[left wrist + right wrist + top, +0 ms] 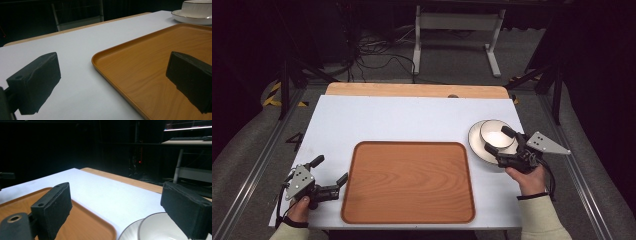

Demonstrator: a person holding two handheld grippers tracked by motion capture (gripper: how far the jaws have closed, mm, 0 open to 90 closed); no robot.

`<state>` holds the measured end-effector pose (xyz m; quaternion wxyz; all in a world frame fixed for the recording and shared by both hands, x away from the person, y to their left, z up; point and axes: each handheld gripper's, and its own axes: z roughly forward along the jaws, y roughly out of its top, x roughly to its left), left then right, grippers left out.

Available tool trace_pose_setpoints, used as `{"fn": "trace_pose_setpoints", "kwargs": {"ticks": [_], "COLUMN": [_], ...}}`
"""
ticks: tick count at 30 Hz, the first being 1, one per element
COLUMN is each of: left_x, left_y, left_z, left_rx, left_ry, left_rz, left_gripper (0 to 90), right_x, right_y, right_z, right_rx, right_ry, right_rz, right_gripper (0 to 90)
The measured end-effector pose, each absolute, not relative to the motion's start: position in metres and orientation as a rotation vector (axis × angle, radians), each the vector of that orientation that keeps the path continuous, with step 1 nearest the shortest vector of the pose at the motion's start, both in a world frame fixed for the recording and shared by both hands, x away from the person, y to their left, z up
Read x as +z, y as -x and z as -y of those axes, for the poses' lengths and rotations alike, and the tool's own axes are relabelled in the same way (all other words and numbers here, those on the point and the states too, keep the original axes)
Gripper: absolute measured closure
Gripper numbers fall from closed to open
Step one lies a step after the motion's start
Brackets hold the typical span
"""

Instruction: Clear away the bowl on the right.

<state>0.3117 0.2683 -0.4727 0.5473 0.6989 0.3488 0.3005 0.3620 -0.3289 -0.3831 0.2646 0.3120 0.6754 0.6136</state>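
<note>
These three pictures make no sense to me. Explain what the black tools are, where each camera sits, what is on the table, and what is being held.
A person sits at a table and holds a hand tool with two black jaws in each hand: the left gripper and the right gripper. The high view looks down from above. The other two cameras ride on the grippers and look out between their jaws. A wooden tray lies in the middle; a white bowl stands on a white plate at the right. Both grippers are open and hold nothing, the right one beside the bowl.
</note>
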Motion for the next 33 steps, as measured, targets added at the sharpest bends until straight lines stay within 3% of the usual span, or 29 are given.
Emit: {"fn": "trace_pose_setpoints", "kwargs": {"ticks": [16,33], "left_x": [-0.473,-0.473], "left_y": [-0.312,-0.312], "left_z": [-0.268,-0.268], "left_rx": [0.713,0.713], "left_ry": [-1.657,-1.656], "left_rz": [-0.826,-0.827], "left_gripper": [0.2,0.3], "right_x": [-0.383,-0.377], "right_y": [-0.381,-0.405], "right_z": [0.354,0.370], "right_rx": [1.565,1.223], "right_ry": [-0.967,-1.100], "right_rz": [-1.787,-1.849], "right_gripper": [10.6,31.9]}}
